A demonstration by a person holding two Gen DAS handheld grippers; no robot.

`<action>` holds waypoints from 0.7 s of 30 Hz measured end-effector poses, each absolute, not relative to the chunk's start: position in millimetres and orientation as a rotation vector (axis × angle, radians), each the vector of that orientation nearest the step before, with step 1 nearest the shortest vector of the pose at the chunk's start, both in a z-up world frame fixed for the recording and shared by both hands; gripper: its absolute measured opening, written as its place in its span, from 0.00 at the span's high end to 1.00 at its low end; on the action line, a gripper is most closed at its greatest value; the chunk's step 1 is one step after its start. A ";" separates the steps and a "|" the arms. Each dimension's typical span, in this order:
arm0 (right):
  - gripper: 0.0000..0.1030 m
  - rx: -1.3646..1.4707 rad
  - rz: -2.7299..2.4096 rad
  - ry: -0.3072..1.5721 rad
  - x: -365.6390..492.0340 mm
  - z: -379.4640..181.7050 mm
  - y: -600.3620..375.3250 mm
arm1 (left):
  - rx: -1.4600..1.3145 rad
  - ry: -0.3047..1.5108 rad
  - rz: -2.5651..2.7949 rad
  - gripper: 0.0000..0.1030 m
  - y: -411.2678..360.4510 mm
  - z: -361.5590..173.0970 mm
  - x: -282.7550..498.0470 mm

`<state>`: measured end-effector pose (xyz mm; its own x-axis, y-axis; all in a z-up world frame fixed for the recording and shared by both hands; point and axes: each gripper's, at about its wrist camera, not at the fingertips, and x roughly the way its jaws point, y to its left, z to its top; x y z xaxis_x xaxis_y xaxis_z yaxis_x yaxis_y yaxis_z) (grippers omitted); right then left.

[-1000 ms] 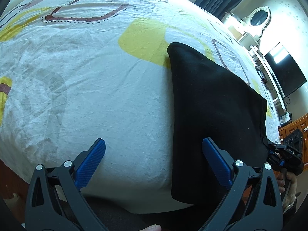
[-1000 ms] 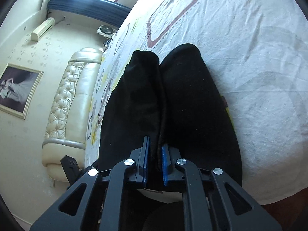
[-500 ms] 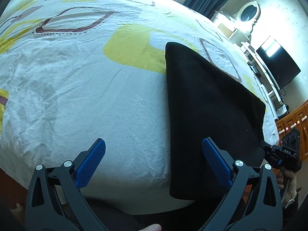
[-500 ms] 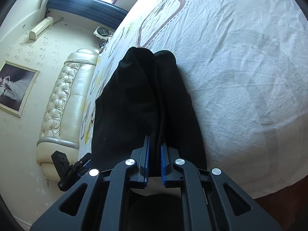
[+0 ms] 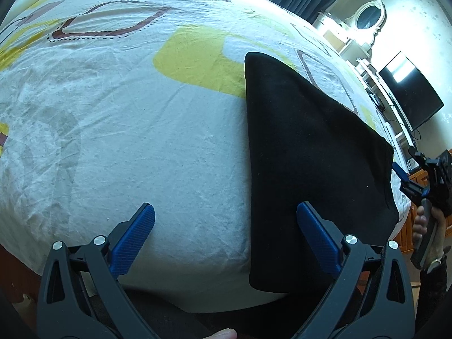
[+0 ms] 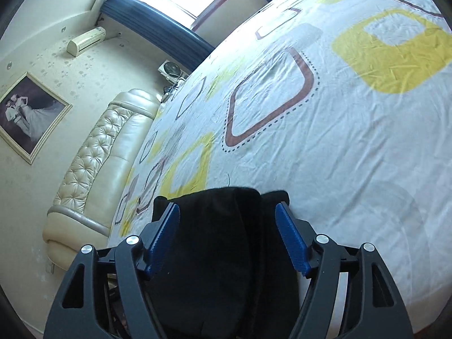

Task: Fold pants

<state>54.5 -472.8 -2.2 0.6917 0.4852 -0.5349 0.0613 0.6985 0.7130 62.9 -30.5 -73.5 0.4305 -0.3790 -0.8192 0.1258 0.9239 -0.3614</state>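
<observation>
Black pants lay folded on a bed, with both tongs spread wide.

The folded black pants (image 5: 305,152) rested flat near the right edge of the bed (image 5: 135,130), on its white sheet with yellow and brown squares. The left tongs (image 5: 225,227) hovered wide apart at the pants' near left edge. The right tongs (image 6: 227,236) stood wide, straddling the pants' end without gripping.

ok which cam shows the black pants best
The left wrist view: the black pants lie as one folded panel on the bedsheet, with the far corner, long edges and overhanging near end visible. The right wrist view shows only a dark bunched end between the open right gripper, its outline mostly hidden.
</observation>
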 end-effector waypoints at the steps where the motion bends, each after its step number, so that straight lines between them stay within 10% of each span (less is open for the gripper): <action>1: 0.31 0.778 0.275 0.799 64.3 -6.9 -470.4 | -0.261 1.084 -0.321 0.03 -30.4 -73.7 62.8; 3: 0.33 0.774 0.306 0.829 78.7 -14.9 -460.3 | -0.264 1.087 -0.324 0.03 -30.3 -73.8 62.3; 5: 0.71 0.701 0.282 0.858 84.5 -18.4 -452.1 | -0.264 1.092 -0.320 0.03 -29.9 -74.8 62.8; 7: 0.84 0.741 0.240 0.883 87.3 -28.3 -458.3 | -0.269 1.095 -0.323 0.03 -29.6 -75.8 63.3; 13: 0.93 0.971 0.234 0.855 78.2 -71.2 -484.6 | -0.265 1.086 -0.340 0.02 -32.9 -75.2 62.0; 18: 0.75 1.125 0.288 0.791 56.6 -72.3 -498.2 | -0.273 1.093 -0.339 0.03 -31.3 -74.8 62.3; 20: 0.21 1.109 0.250 0.768 41.4 -62.1 -501.5 | -0.277 1.094 -0.340 0.03 -31.0 -75.2 62.7; 21: 0.18 1.074 0.183 0.764 31.4 -55.5 -502.5 | -0.282 1.095 -0.339 0.03 -30.6 -76.0 62.9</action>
